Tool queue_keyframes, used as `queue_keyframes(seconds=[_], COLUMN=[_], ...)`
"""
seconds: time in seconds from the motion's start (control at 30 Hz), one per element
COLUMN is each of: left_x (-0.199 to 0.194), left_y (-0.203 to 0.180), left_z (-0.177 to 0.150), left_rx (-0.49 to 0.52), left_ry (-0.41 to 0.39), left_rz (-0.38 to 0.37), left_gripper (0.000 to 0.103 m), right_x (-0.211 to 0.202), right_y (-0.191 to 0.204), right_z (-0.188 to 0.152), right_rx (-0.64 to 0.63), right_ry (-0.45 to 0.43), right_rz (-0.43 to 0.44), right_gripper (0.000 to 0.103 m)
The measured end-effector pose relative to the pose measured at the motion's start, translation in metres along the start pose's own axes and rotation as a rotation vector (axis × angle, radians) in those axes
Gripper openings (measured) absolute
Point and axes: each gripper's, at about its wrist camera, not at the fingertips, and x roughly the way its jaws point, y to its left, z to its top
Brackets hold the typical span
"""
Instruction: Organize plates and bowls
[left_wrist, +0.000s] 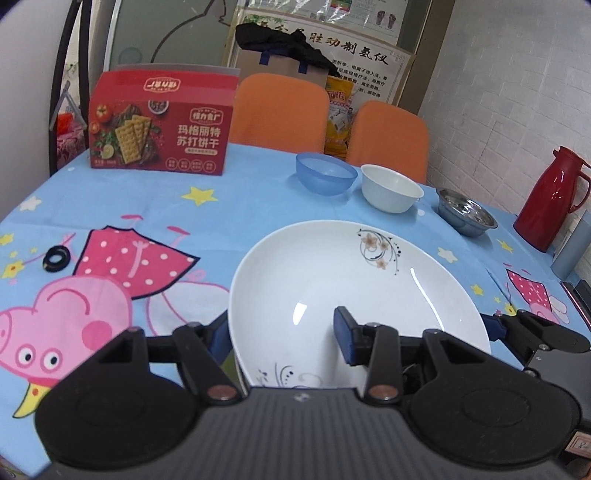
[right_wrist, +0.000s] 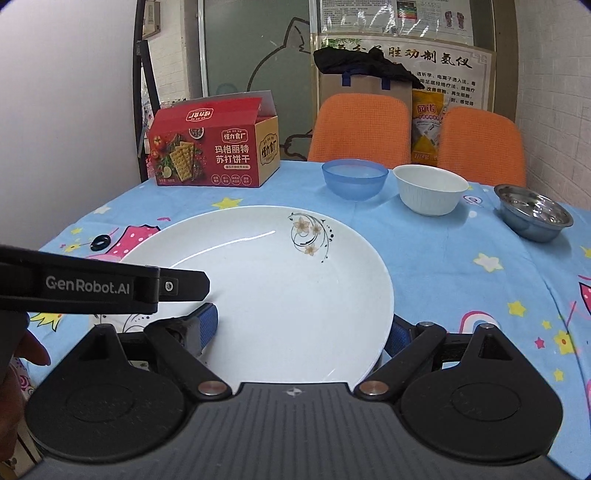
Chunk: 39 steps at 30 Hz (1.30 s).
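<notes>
Firstly, black ring (left_wrist: 56, 258): lay loose on the tablecloth (left_wrist: 221, 206) at far left; no part in the task, well apart from the crockery
Cracker box (left_wrist: 162, 129): stood upright at the far left corner, flap raised; clear of the working area
Left gripper (left_wrist: 280, 325): jaws narrow, closed over the left rim of the plate, one pad above and one beneath; judged so placed to share the load of a wide, slippery dish
Plate (left_wrist: 332, 266): white with flower motifs, at the near middle of the table, spanning both tools; whether it rested on the cloth or hung just above it could not be told
Right gripper (right_wrist: 303, 321): clasped the opposite rim in like manner; the two-sided hold judged to keep the plate level
Blue bowl (left_wrist: 325, 177): upright beyond the plate
White bowl (left_wrist: 391, 188): just beside the blue one, apart from it
Steel bowl (left_wrist: 466, 216): last in the row, near the right edge; the three were set in a line, seemingly sorted, leaving the plate yet to be placed
Red flask (left_wrist: 554, 199): stood at far right; a knock hazard
</notes>
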Motion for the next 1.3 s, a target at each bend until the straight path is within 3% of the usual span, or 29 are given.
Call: queue_keyframes(seconds=[0.3,0.43,0.5,0.57,0.8,0.93,1.3], left_x=[-0.001,-0.015,-0.020,-0.022,-0.018,-0.012,-0.010], left_y=[0.012,0.013,0.012,0.011,0.001,-0.011,-0.047], left_z=[-0.006,0.000,0.005,0.008,0.009,0.009,0.020], left_rx=[-0.031,-0.038,-0.029,-0.019,-0.005,0.019,0.097], left_ry=[-0.011,-0.078,-0.101,-0.110,-0.090,-0.064,-0.056], left_rz=[-0.019,-0.022,-0.025,-0.018,-0.006,-0.007,-0.001], left_gripper=[0.054,0.063,0.065,0.065,0.072,0.074,0.076], right_x=[0.005,0.002,0.001,-0.005,-0.023,-0.026,-0.039], right_y=[0.003,0.002,0.009,0.004,-0.018,-0.023,-0.077], right_z=[-0.005,-0.006,-0.007,-0.008,0.003,0.004,-0.006], right_rx=[0.010,0.034,-0.018,0.017,0.091,0.070,0.180], right_ry=[0.031,0.024,0.031,-0.003,-0.091,-0.094,-0.082], right_rz=[0.044,0.047,0.028,0.026,0.002,-0.019,-0.081], right_gripper=[0.103,0.103,0.103,0.103,0.103,0.103,0.103])
